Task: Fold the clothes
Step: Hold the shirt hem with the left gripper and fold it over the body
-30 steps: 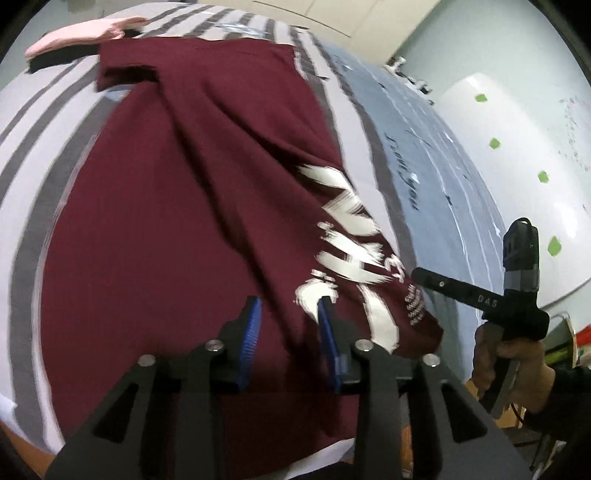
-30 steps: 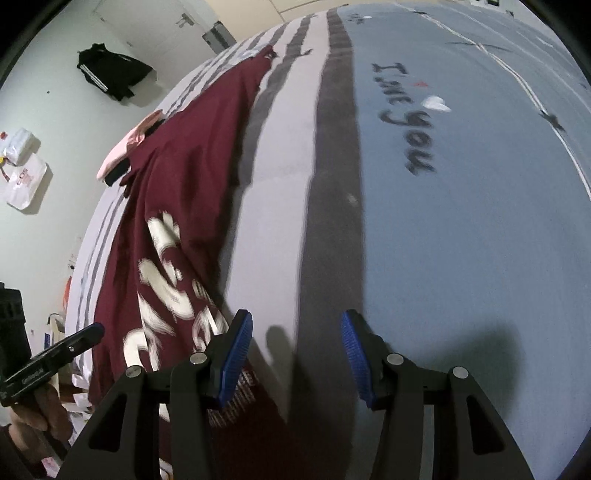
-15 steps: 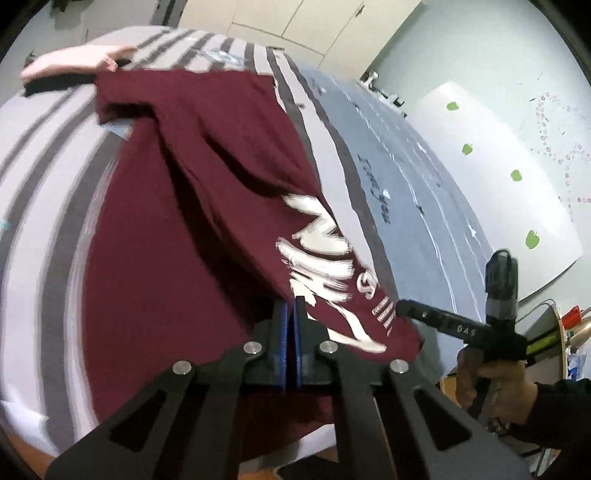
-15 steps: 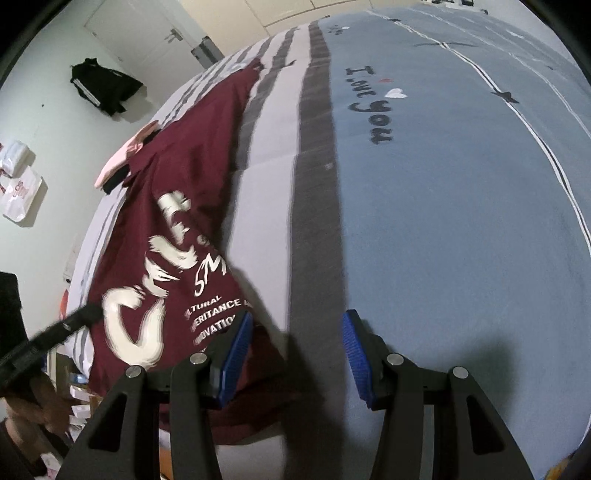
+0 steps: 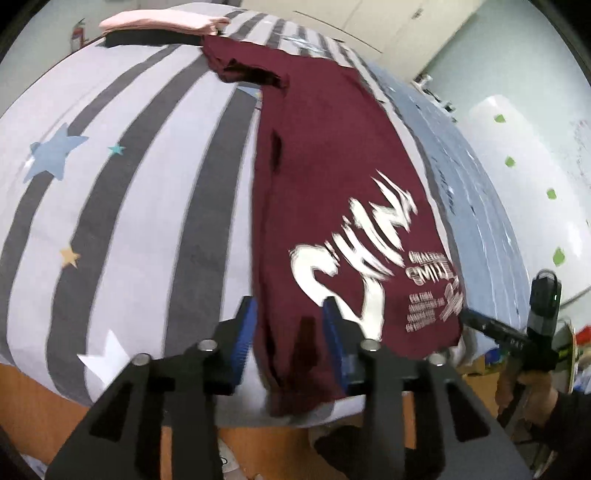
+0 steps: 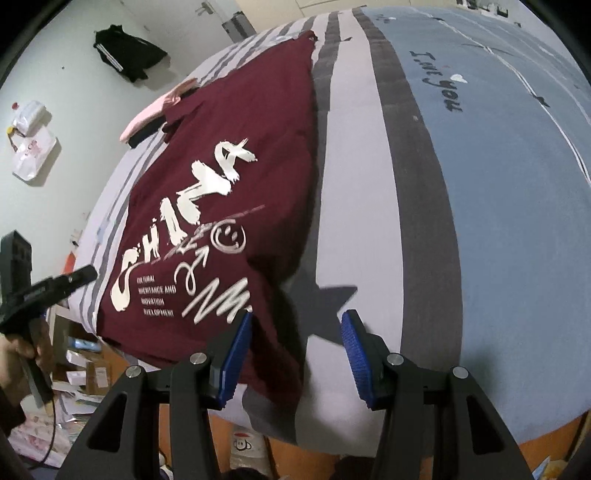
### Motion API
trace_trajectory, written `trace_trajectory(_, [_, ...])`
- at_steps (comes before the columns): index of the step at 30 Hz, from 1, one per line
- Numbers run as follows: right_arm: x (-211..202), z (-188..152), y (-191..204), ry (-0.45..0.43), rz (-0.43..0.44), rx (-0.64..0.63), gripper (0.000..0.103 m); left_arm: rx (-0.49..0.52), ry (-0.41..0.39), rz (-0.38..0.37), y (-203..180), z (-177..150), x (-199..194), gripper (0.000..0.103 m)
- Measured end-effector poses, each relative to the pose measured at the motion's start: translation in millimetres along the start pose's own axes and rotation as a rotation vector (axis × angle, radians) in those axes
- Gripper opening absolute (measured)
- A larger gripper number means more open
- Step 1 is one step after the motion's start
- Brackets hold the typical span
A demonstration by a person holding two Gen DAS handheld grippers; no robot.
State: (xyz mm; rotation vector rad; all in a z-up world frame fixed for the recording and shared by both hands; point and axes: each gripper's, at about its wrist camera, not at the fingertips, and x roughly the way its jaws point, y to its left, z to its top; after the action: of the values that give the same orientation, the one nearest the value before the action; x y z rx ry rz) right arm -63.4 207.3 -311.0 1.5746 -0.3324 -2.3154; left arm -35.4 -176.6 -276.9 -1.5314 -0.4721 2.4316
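Striped grey-and-white bedding (image 5: 122, 192) with small stars covers the near part of the bed, and a blue section (image 6: 517, 206) with handwriting on it lies beyond. On the stripes lies a maroon T-shirt (image 5: 332, 177), folded lengthwise into a long band with its white "CHINA" print (image 6: 188, 221) facing up; its lower edge hangs over the near edge of the mattress. Beyond the shirt's collar end sit a folded pink garment (image 5: 162, 22) and a dark one (image 5: 151, 37) under it.

The left gripper (image 5: 290, 339) has just been opening, and its blue pads (image 5: 245, 332) now stand apart on either side of the shirt's folded left edge; the cloth lies between them, but the pads do not appear to press on it. The right gripper (image 6: 297, 354) has its fingers spread, and its left pad (image 6: 236, 354) hovers just over the shirt's right lower corner while the other pad is over bare bedding with a grey star (image 6: 317, 295). Neither pad of that gripper pinches anything
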Motion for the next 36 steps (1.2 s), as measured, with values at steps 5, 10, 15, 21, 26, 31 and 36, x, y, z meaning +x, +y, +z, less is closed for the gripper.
trace_trajectory(5, [-5.9,-15.0,13.4,-0.019,-0.038,-0.068,0.047,0.135,0.02,0.023,-21.3,-18.4,13.8,0.041])
trace_trajectory(10, [-7.0,-39.7,21.2,-0.029,-0.092,-0.153,0.047,0.193,0.035,0.063,-26.5,-26.7,22.2,0.041])
trace_trajectory(15, [1.0,-43.9,25.6,-0.063,-0.113,-0.166,0.047,0.152,0.038,0.045,-15.5,-28.5,24.7,0.032])
trace_trajectory(21, [12.1,-38.1,33.1,-0.113,-0.129,-0.183,0.047,0.186,-0.008,-0.02,-32.0,-24.5,14.2,0.003])
trace_trajectory(26, [13.1,-42.4,53.6,-0.113,-0.126,-0.27,0.047,0.143,-0.129,-0.132,-42.5,0.9,-34.2,0.003])
trace_trajectory(31, [12.5,-55.6,72.0,-0.113,-0.179,-0.358,0.054,0.1,-0.186,-0.206,-40.8,19.6,-65.5,0.003])
trace_trajectory(36, [21.8,-55.3,81.0,-0.131,-0.24,-0.343,0.056,0.114,-0.191,-0.231,-48.0,26.7,-67.0,0.003])
